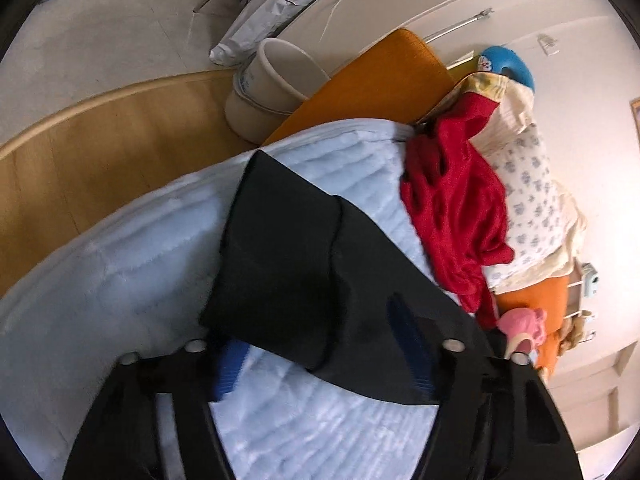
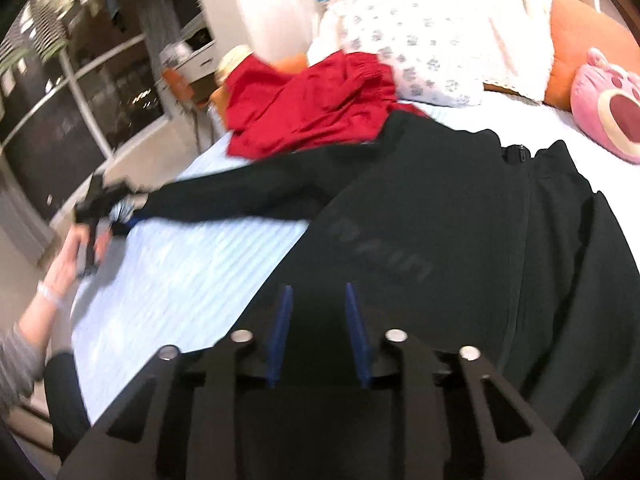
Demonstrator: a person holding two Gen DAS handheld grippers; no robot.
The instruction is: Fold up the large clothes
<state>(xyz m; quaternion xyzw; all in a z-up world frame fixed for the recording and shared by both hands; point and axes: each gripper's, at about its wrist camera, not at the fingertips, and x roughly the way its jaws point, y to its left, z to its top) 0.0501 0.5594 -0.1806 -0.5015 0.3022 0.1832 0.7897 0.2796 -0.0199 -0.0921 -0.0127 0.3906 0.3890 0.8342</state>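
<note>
Folding begins here with the black jacket (image 2: 460, 240) spread front-up on the pale blue bed cover (image 2: 180, 280), its zip running up the middle and one sleeve (image 2: 240, 196) stretched out to the side toward the bed edge. We have the left gripper (image 1: 320, 344) at the cuff end of that sleeve; the cuff lies between its blue pads (image 1: 228, 372), with the jaws about half apart, and we cannot tell whether the pads press the cloth or only bracket it. The right gripper (image 2: 318, 332) hovers over the lower body of the jacket with its jaws narrow and nothing visibly between them. We judge the step in hand to be taking the sleeve and laying it across the chest. To do this well, we close the left pads fully on the cuff before lifting, raise it only enough to clear the cover, and carry it straight inward so the fold falls along the shoulder seam. We use the right gripper to pin the jacket body flat, since the fabric looks smooth and may slide on the cover. We keep the sleeve clear of the red garment (image 2: 312, 104) lying just beside the shoulder, near the floral pillow (image 2: 420, 52).
</note>
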